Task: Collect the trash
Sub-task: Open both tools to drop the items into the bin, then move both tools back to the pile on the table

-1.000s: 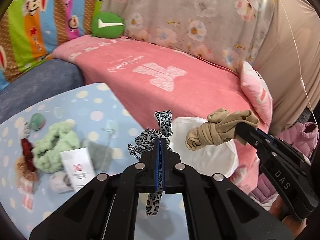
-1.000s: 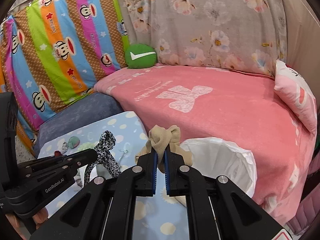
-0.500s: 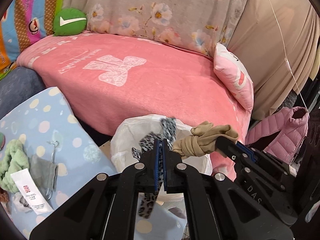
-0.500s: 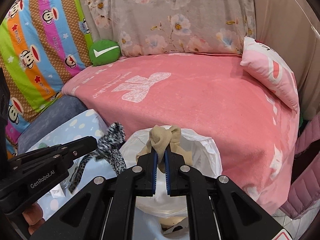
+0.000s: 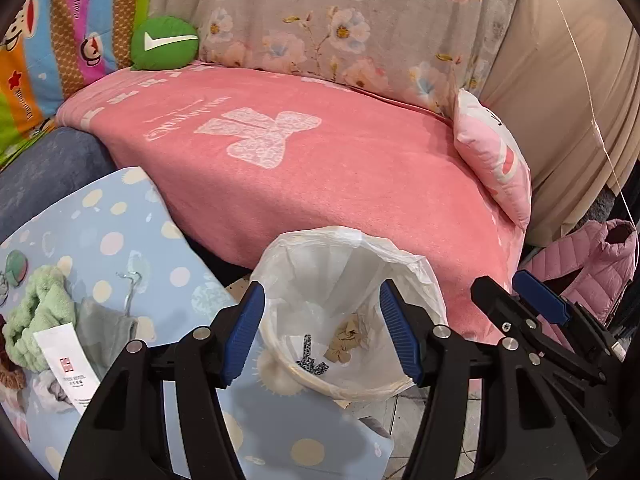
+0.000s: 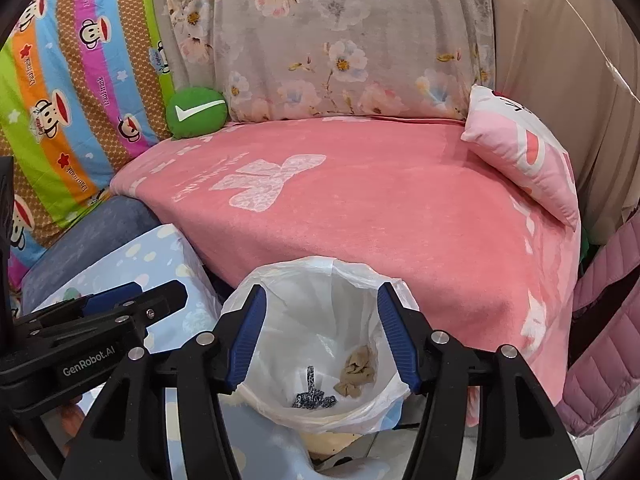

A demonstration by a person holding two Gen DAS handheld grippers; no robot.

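Note:
A bin lined with a white bag [image 5: 416, 276] [image 6: 280, 280] stands between the table and the sofa. In it lie a leopard-print strip [image 5: 309, 358] [image 6: 312, 394] and a knotted beige cloth [image 5: 346, 340] [image 6: 357, 372]. My left gripper [image 5: 322, 332] is open and empty above the bin. My right gripper [image 6: 318, 336] is open and empty above it too, and shows at the right of the left wrist view [image 5: 516, 292]. The left gripper shows at the left of the right wrist view [image 6: 136, 300].
The blue dotted table [image 5: 120, 232] holds a green fluffy cloth [image 5: 36, 308], a grey pouch [image 5: 106, 332], a white paper packet [image 5: 66, 364] and small bits at its left edge. Behind is a sofa with a pink blanket [image 5: 320, 168], a pink pillow [image 5: 492, 160], and a pink jacket [image 5: 600, 264] at right.
Both grippers swung right from the table to over the bin and opened. The leopard strip and the beige cloth dropped into the bag.

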